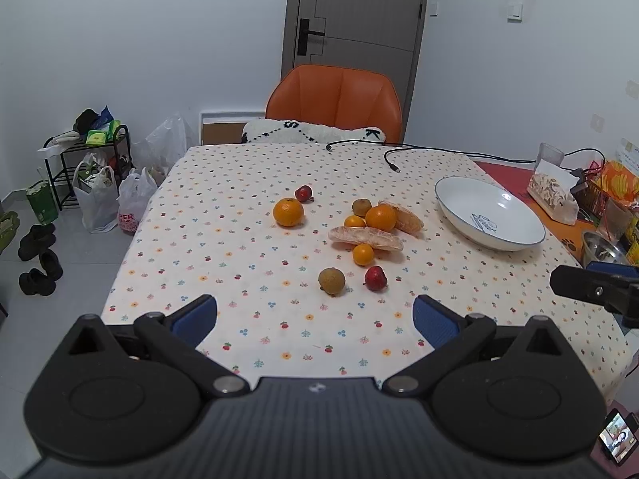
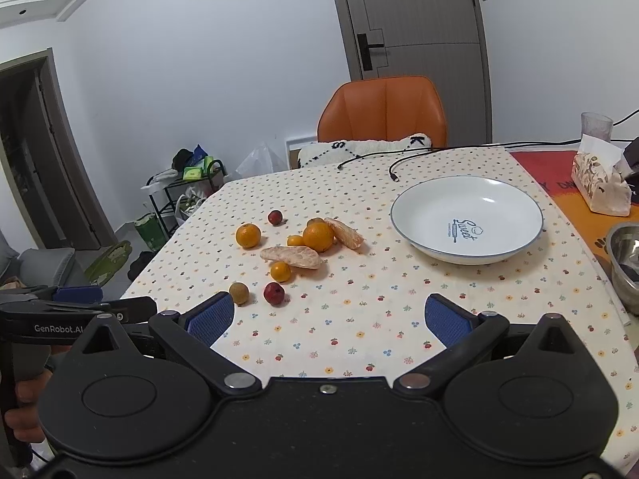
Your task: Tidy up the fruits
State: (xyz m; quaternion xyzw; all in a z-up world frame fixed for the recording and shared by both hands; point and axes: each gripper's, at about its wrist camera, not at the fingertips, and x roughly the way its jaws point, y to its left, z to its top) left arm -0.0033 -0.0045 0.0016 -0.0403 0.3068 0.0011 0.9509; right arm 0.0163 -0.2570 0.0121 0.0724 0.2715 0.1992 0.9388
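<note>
Nine fruits and pieces lie loose at the middle of the table (image 1: 167, 279), none yet in the white plate (image 1: 459, 193) toward its right edge. The cluster includes a large orange (image 1: 288, 212), a peeled citrus segment (image 1: 365, 238), a brown fruit (image 1: 331, 281) and a red fruit (image 1: 375, 278) nearest the front edge. Left gripper (image 1: 315, 321) and right gripper (image 2: 329, 319) both hover above the front edge, fingers spread wide, holding nothing. Judged step: the approach before a first pick. The next move probably calls for lowering one gripper around a near fruit, closing gently because round fruit may roll, then carrying it to the plate.
</note>
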